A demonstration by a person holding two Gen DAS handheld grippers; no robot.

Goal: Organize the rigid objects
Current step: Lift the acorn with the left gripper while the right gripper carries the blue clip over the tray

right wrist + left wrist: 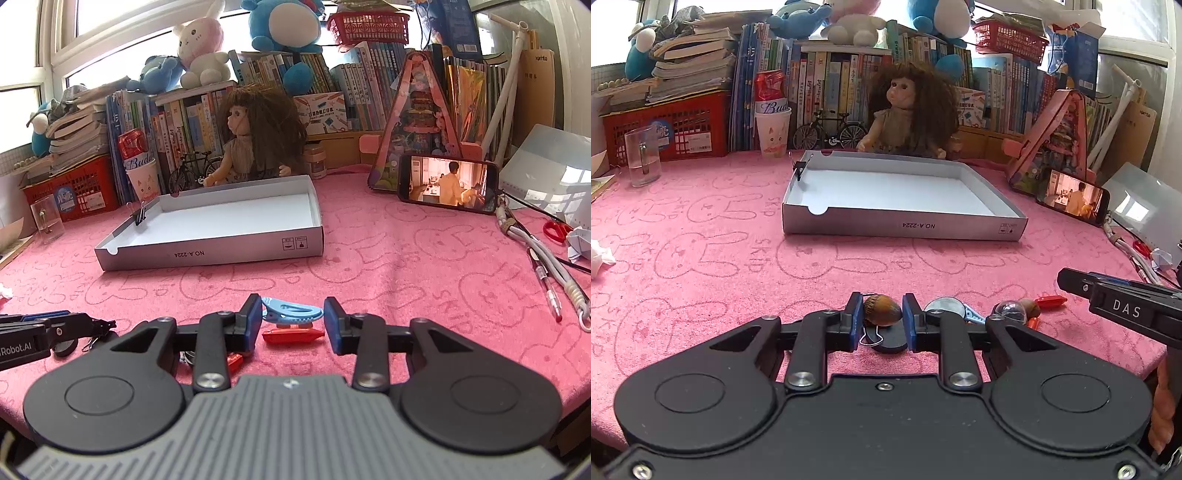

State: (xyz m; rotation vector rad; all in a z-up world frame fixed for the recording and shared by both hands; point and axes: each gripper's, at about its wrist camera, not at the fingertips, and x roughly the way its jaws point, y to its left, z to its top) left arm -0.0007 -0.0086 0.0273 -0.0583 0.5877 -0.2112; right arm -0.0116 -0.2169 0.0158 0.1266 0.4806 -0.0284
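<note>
Bracketing: left gripper (878,320) had its blue pads on either side of the brown acorn (882,309), pads at or very near its flanks; firm contact could not be confirmed.
Acorn axis: long axis ran across the jaws, pad to pad.
Box: shallow grey box (903,226) lay straight ahead, well apart from the acorn, a binder clip (800,168) on its left wall.
Right gripper: right gripper (293,320) stood wide and empty.
Blue clip: blue clip (291,312) lay between the open pads, touching neither, long axis across the jaws.
Red piece: red piece (293,336) lay just nearer the camera.
Nearer arm: left, judged closer to lifting.
</note>
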